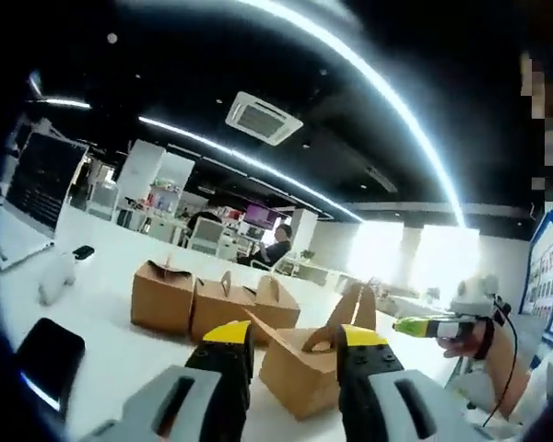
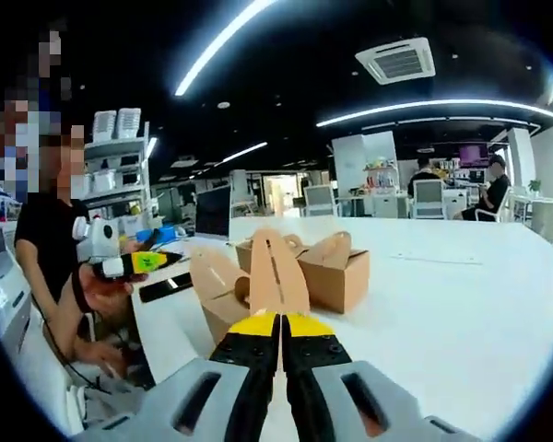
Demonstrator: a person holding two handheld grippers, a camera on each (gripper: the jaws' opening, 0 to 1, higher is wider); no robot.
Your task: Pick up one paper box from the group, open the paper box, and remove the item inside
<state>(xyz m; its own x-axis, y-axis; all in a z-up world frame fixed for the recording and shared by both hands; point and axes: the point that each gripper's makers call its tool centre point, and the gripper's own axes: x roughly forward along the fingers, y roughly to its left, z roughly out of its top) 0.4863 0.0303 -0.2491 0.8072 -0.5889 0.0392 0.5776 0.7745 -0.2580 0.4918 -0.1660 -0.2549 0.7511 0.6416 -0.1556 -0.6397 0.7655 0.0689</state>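
Paper box: kraft-brown gable carton, flaps w/ handle slots standing up. In left gripper view it sits at 12 o'clock just past my jaw tips, on the white table.
Same box, right gripper view: body at 10 o'clock of my jaw tips; one tall slotted flap rises straight ahead at 12.
Group: three more closed cartons in a row, touching, at 11 o'clock behind the near box in left gripper view; closed box at 1 o'clock in right gripper view.
Look: matte, plain, no print; creased top panels, rounded flap ends, top partly sprung open.
Handling (my est.): light, thin card; walls dent if squeezed, flaps tear at slot. Not slippery. Will slide on smooth table if pushed w/o a hold.
Grip pt (my est.): take flap edge near top; steady the body low on a side wall.
Left gripper: jaws spread apart, nothing between, box just beyond tips.
Right gripper: jaws pressed together, pinching the tall flap's lower edge, as far as I can see.
Contents: not visible; can't tell what's inside.
Bystander item: person's hand w/ a green-tipped device at 9 o'clock, well apart from box.
Stage (est.): box opening in hand; item not yet out.
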